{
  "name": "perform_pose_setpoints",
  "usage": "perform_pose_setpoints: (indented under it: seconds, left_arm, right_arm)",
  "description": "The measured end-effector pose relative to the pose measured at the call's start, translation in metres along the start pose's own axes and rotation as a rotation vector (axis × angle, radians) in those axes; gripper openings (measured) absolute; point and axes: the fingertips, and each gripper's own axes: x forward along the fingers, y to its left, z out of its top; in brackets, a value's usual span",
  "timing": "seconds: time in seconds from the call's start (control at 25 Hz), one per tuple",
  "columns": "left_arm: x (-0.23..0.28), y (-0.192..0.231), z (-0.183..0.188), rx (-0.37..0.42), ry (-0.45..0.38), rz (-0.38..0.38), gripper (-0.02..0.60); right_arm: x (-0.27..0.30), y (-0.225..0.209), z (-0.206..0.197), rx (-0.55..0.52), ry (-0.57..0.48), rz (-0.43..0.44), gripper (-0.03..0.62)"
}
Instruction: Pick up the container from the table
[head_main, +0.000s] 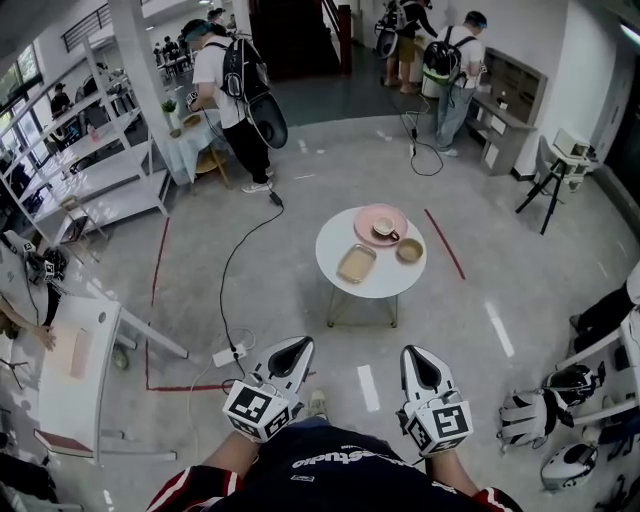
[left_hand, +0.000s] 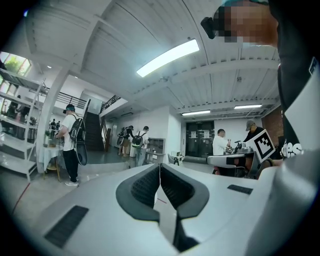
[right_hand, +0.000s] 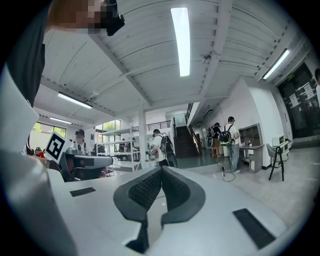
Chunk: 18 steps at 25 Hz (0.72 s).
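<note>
Head view, writing: white print runs across the person's dark shirt (head_main: 325, 461). It is upside down from here and too small to read for sure.
Head view, markers: black-and-white square patterns cover the left marker cube (head_main: 257, 408) and the right marker cube (head_main: 440, 422).
Head view, container: a shallow rectangular container (head_main: 357, 263), tan inside, sits on the round white table (head_main: 345, 288), on the side nearer the person. It is well ahead of both grippers.
Head view, other dishes: a pink plate (head_main: 380, 222) at the far side of the table carries a small cup (head_main: 386, 231). What the cup holds I cannot tell. A small tan bowl (head_main: 409, 250) stands just beside the container, to its right.
Head view, grippers: the left gripper (head_main: 300, 344) and the right gripper (head_main: 415, 353) are held side by side near the person's body. Both point toward the table and touch nothing.

Left gripper view, jaws: pressed together at the tips, with nothing between them.
Left gripper view, writing: the right marker cube shows its square pattern at the right edge. No readable lettering turns up in the hall beyond.
Left gripper view, container: not in sight here.

Right gripper view, jaws: closed tip to tip, gripping nothing.
Right gripper view, writing: the left marker cube shows its pattern at the left.
Right gripper view, container: not in sight here.
</note>
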Motion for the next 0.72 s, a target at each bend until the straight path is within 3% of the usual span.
perform_pose_setpoints:
  seconds: [0.44, 0.72]
  left_arm:
    - [0.019, 0.026, -0.001, -0.007, -0.005, -0.007, 0.025]
    - [0.055, 0.067, 0.002, 0.006, 0.010, -0.036, 0.025]
  right_arm:
    - [0.029, 0.001, -0.003, -0.014, 0.014, -0.004, 0.015]
    - [0.076, -0.012, 0.005, 0.014, 0.010, -0.039, 0.015]
